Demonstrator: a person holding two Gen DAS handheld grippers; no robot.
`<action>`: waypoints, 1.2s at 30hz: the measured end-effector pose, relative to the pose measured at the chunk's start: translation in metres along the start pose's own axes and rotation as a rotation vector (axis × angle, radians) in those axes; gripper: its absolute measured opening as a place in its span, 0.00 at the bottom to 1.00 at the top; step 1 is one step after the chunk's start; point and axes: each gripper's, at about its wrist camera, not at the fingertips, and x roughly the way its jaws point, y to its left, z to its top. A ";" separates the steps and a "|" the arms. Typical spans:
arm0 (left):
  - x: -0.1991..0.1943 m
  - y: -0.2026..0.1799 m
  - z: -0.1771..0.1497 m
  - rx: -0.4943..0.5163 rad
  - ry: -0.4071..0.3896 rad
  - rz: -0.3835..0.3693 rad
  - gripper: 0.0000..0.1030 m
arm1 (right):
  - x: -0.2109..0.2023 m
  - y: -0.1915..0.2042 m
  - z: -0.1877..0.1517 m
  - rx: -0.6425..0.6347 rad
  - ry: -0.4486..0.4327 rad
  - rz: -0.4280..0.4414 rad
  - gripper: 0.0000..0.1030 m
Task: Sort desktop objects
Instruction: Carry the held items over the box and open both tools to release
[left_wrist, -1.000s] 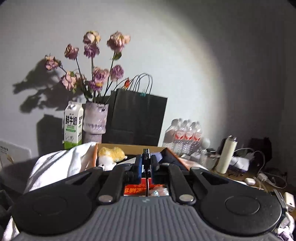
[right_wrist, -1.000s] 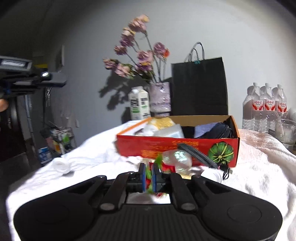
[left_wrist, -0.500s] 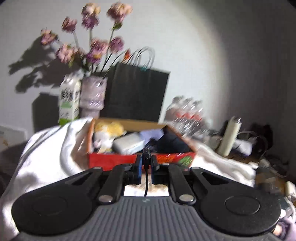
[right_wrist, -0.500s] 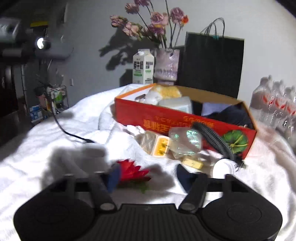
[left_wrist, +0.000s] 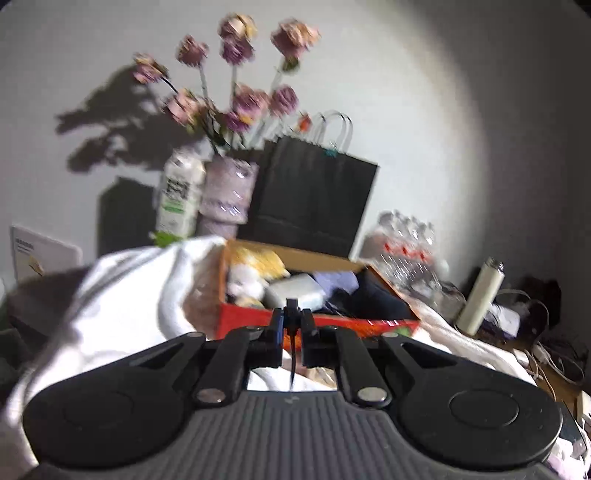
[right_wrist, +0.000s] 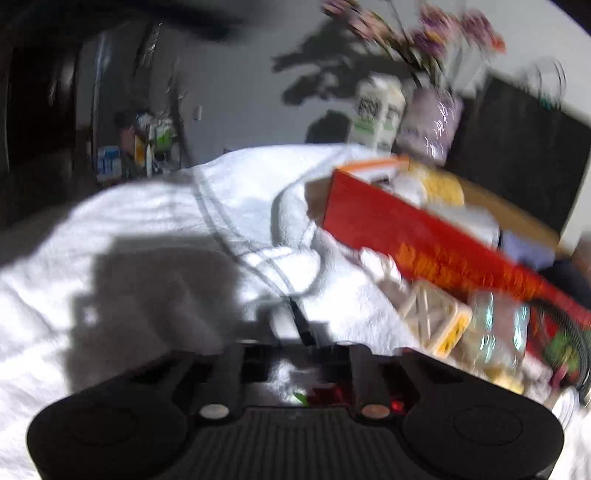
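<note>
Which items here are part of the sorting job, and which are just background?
Job items: red box holding sorted things; black cable pinched in the left gripper; plastic packets beside the box.

Background: flower vase, milk carton, black paper bag, water bottles.

Hard light from behind the tools. Left view: bright pool on wall ahead, corners vignetted dark, crisp flowers (left_wrist: 236, 99) shadow cast leftward, mild motion blur. Right view: heavy smear, strongest at right; white cloth (right_wrist: 155, 236) glares, dark tool shadow ahead-left; fisheye bending at edges.
</note>
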 end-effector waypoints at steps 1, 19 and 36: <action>-0.003 0.004 0.002 -0.013 0.002 -0.009 0.08 | -0.004 -0.004 -0.001 0.022 -0.014 -0.004 0.14; -0.021 -0.005 0.032 0.092 -0.065 -0.002 0.08 | -0.150 -0.060 -0.013 0.260 -0.328 -0.107 0.08; 0.144 -0.100 0.149 0.268 0.153 -0.056 0.08 | -0.143 -0.187 0.079 0.265 -0.287 -0.180 0.08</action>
